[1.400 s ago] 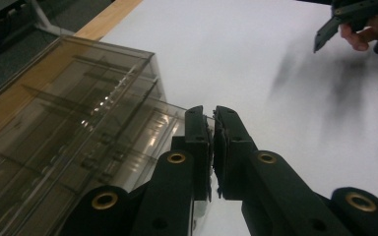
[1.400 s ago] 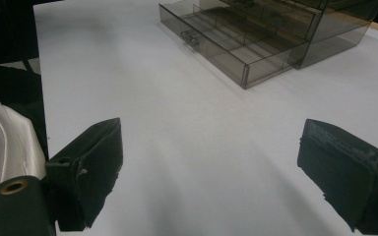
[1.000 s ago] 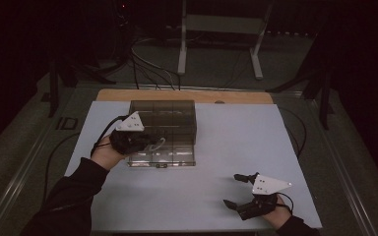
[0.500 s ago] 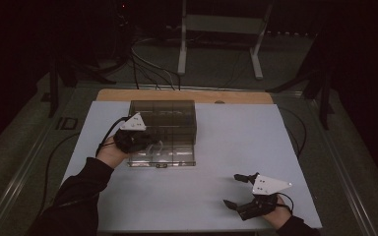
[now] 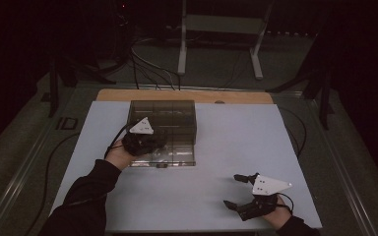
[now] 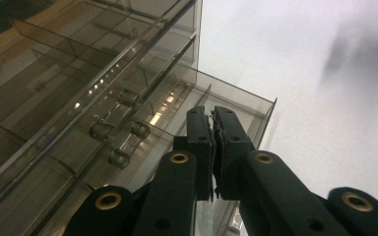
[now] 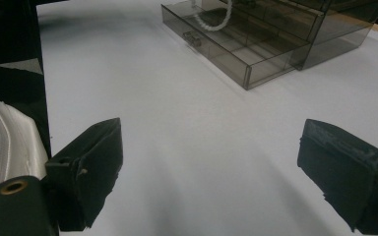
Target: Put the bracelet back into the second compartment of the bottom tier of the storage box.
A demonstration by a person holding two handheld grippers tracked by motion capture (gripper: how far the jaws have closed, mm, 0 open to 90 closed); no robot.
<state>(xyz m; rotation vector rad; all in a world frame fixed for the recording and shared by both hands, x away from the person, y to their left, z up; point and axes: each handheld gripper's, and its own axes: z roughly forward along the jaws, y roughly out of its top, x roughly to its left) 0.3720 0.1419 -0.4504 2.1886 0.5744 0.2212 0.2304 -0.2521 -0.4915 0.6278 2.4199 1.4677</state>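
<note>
The left gripper [image 6: 212,147] is squeezed shut over the smoky plastic drawer box [image 5: 165,130] (hard, slippery; grab its little handle [image 5: 161,165], six o'clock). The right gripper [image 5: 236,191] waits wide open, empty.

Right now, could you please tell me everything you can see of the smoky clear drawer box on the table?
The drawer box is a low cabinet of smoke-tinted clear plastic, standing upright toward the far left of the white table. Thin dividers split its tiers into compartments. Its bottom drawer is pulled out toward the person, with a small handle at its front edge, and a white beaded strand lies in it. The left gripper, jaws together, sits over the open drawer; actual contact cannot be told. The right gripper rests well apart.
</note>
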